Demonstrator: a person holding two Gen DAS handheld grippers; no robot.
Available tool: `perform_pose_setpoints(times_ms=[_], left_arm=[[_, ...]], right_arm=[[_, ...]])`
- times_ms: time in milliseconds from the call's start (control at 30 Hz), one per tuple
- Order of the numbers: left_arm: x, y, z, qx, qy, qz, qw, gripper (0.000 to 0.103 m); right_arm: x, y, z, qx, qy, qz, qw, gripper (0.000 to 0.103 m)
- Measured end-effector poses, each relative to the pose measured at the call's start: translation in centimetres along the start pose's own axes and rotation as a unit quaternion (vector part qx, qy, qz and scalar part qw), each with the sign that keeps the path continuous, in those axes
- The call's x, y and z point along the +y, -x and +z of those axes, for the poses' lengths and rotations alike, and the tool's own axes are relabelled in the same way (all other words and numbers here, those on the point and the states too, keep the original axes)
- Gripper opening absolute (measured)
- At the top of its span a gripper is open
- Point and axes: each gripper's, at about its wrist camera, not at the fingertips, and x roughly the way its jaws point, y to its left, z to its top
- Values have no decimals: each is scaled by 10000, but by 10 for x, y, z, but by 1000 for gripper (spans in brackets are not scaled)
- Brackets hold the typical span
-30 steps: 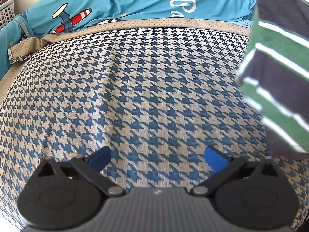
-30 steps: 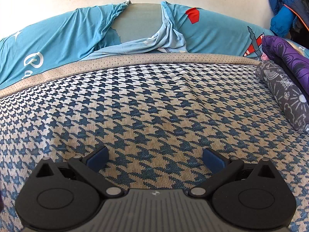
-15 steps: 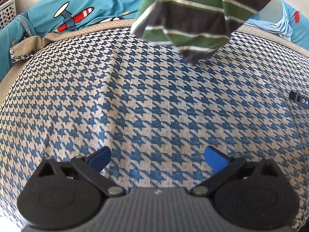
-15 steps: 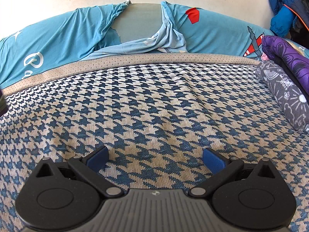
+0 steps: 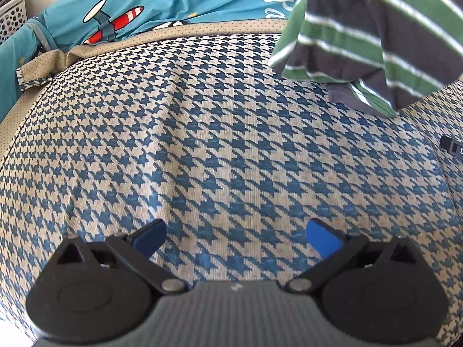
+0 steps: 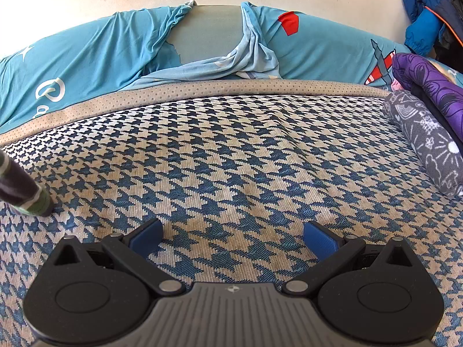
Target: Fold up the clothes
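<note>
Striped garment [image 5: 373,37], green and dark with thin white lines: hangs bunched at the upper right of my left wrist view, its lowest corner touching the houndstooth cover [image 5: 220,144]. What holds it up is out of frame.

Near: my left gripper [image 5: 235,238], blue pads spread wide, nothing between them, bare cover beneath. My right gripper [image 6: 233,238], likewise spread wide and empty over the same cover.

Middle: from my left fingers the garment lies ahead and to the right. From my right fingers only a rolled striped end [image 6: 24,189] shows, at the far left edge, resting on the cover. So the garment sits between my two hands. Its long axis runs roughly up and down as it hangs. Which hand is nearer I cannot tell.

Far: dotted beige border [image 6: 202,92], then the turquoise sheet [image 6: 95,55] with aeroplane print. Right side: a grey patterned roll [image 6: 428,144] and a purple cloth [image 6: 428,84] lying against it.

Stage: garment not laid flat; fold state unreadable.
</note>
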Motion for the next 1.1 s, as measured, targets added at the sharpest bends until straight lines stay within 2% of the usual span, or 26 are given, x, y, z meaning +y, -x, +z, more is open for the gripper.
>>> perform_pose_setpoints(times_ms=[933,1033,1100], left_arm=[[7,-6,6,119,136,192,9997,103],[12,3,9,-54,241,330,9991,103],[20,12,12,-170,364,253,9989,103]], right_arm=[[0,0,0,0,-1,0,10000,103],[0,0,0,-1,0,0,10000,103],[0,-1,0,-1,0,0,10000,103]])
